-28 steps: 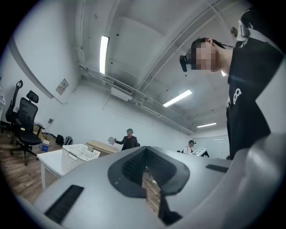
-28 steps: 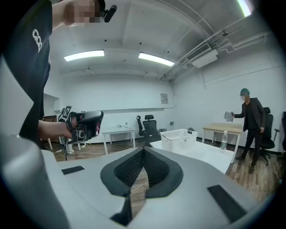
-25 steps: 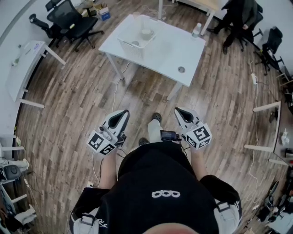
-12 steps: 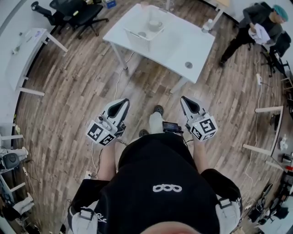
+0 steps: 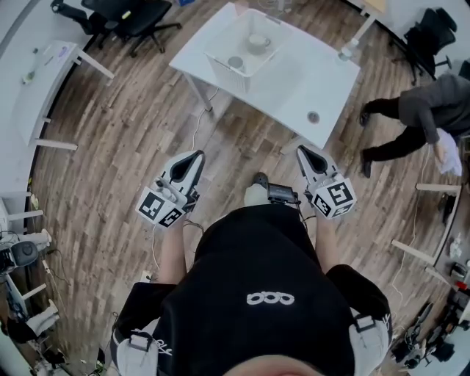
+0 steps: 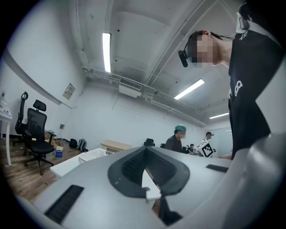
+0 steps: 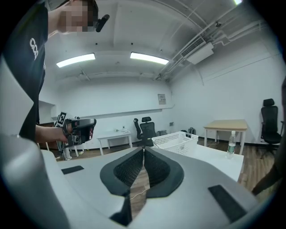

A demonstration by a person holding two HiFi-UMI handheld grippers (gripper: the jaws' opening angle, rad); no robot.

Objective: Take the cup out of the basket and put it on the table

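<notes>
The cup (image 5: pixel 258 42) is sitting inside the basket (image 5: pixel 220 71) on the white table (image 5: pixel 294 88), at the frame's upper centre. We are holding the left gripper (image 5: pixel 195 156) and right gripper (image 5: pixel 303 152) mid-frame, well apart from it, jaws together and empty. Reaching in with jaws unopened, we are risking knocking the cup over or shoving the basket.

A wood-plank floor (image 5: pixel 110 183) ran across the room beneath white walls (image 7: pixel 111 100). Black office chairs (image 5: pixel 136 11) stood near a long white desk (image 5: pixel 48 84) (set along the left edge). A wood-topped table (image 7: pixel 225 124) stood farther off, and strip lights (image 7: pixel 149 58) glowed on the ceiling.
</notes>
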